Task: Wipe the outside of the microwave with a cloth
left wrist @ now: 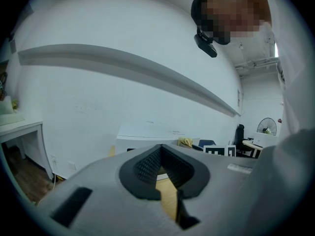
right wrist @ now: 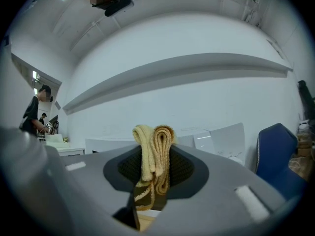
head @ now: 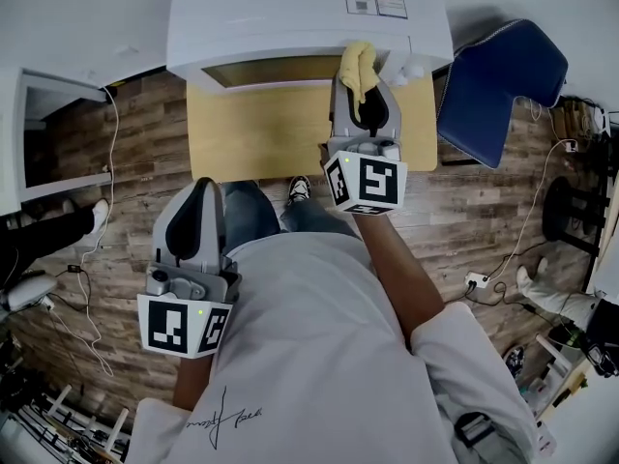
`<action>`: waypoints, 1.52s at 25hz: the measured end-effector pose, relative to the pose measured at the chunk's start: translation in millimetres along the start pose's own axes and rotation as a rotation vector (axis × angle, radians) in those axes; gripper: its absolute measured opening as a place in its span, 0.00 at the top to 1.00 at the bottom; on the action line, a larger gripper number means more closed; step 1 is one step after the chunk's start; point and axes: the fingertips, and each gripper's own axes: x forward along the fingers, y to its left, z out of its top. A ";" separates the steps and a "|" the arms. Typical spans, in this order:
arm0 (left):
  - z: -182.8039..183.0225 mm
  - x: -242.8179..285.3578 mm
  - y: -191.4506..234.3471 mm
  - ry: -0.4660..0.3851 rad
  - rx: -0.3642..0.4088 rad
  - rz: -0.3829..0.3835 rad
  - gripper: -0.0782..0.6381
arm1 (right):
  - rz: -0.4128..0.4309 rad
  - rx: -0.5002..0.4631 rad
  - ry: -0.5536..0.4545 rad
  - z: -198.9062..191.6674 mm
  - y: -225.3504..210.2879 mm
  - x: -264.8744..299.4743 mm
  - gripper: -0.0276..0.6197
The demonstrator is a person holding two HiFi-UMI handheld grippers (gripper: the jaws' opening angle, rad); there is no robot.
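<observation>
The white microwave [head: 290, 17] stands on a light wooden table [head: 251, 133] at the top of the head view. My right gripper [head: 366, 90] is shut on a folded yellow cloth [head: 356, 69], which is held up against the microwave's front right edge. In the right gripper view the cloth [right wrist: 153, 151] sticks up between the jaws of the right gripper [right wrist: 155, 146], with the microwave's white panel [right wrist: 224, 141] behind it. My left gripper [head: 198, 211] hangs back at the lower left over the person's legs, shut and holding nothing. The left gripper view looks past the left gripper [left wrist: 161, 149] to the microwave [left wrist: 147, 134] far ahead.
A blue chair [head: 498, 85] stands to the right of the table. A white shelf unit [head: 39, 133] is at the left. Cables and a power strip [head: 476, 280] lie on the wooden floor. Another person's shoe [head: 97, 216] shows at the left.
</observation>
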 end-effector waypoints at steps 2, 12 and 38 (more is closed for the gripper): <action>-0.1 -1.7 2.1 -0.001 -0.001 0.008 0.90 | 0.019 0.011 -0.002 -1.3 9.2 2.2 0.78; 0.0 -12.4 16.7 0.000 -0.010 0.056 0.90 | 0.180 0.008 0.010 -10.4 70.6 15.3 0.78; 10.1 -31.3 53.1 0.002 -0.015 0.149 0.90 | 0.466 -0.010 0.012 -23.9 193.7 43.7 0.78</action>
